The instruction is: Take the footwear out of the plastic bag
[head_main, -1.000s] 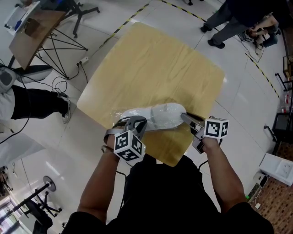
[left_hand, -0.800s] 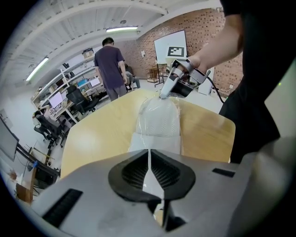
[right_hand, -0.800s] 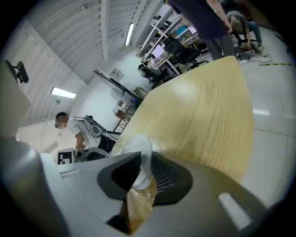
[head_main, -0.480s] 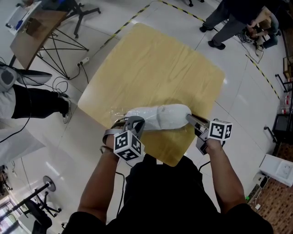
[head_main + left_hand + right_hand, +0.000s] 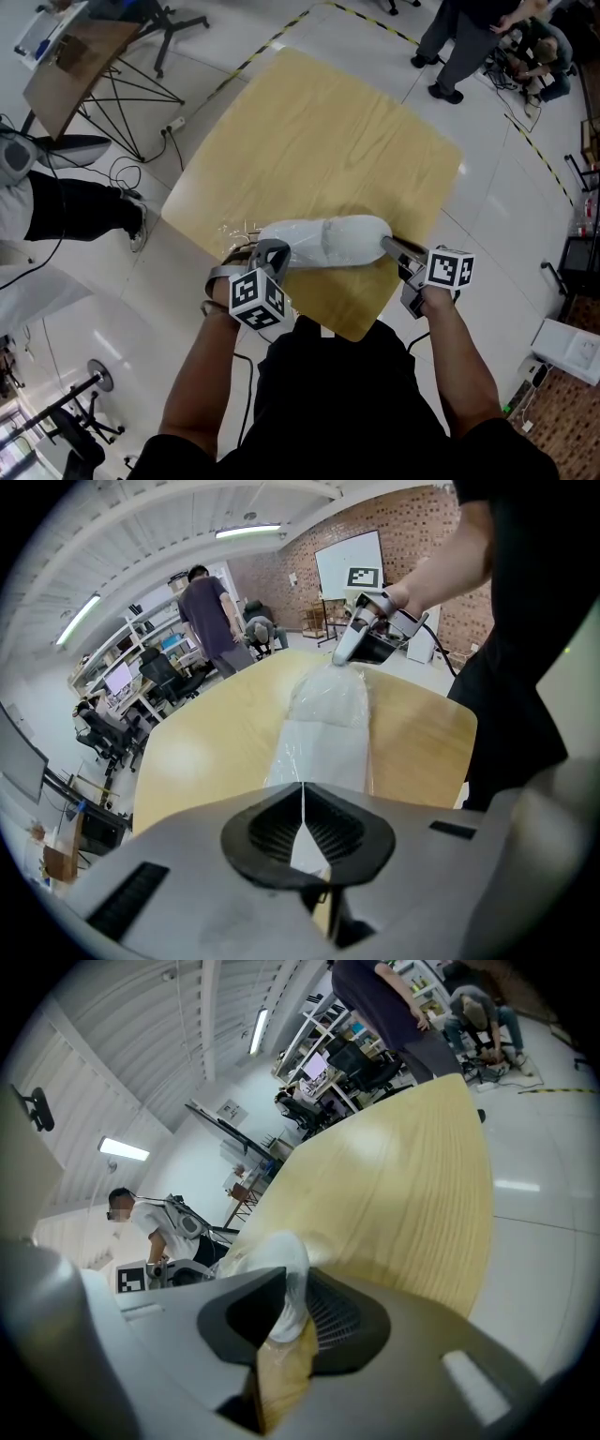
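Pale wooden tabletop (image 5: 319, 122): left claw (image 5: 270, 253) just pinched clear plastic bag (image 5: 319, 757); right claw (image 5: 386, 244) grips white shoe (image 5: 328, 242). Extraction looks underway; next I pull apart.

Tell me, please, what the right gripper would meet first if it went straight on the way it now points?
The shoe in its bag: the right gripper has its fingers clamped on the near end, so going on would likely just push the shoe along the table.
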Tool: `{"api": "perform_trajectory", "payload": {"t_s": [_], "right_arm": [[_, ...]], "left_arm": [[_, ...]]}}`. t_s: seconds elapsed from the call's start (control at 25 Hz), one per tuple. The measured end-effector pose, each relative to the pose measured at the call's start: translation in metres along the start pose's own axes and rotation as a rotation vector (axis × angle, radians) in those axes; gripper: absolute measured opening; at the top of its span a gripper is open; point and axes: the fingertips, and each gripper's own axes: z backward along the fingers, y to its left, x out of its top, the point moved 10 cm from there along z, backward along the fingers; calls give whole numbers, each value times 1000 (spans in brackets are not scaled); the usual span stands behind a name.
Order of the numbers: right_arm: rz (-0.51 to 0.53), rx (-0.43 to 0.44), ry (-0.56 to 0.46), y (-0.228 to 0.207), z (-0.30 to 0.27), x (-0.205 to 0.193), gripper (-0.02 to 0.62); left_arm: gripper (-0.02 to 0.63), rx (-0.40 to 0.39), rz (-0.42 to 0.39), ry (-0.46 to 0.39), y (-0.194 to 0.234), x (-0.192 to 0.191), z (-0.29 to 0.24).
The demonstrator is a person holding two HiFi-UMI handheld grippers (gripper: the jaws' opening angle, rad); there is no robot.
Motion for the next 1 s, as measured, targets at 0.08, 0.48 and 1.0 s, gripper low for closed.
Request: {"api": "perform_trajectory", "payload": {"t_s": [0.08,0.48,1.0], "right_arm": [[-2,1,1,0,-1,-1,75],[-15,-3,10,-4,-3,-7,76],[-16,-10,17,-6,-3,-8,77]], "left_arm": [[14,4,-3,6,0,-2,2],[14,21,-17,34,1,-11,7],[12,28,-14,66,-1,-27,11]]}}
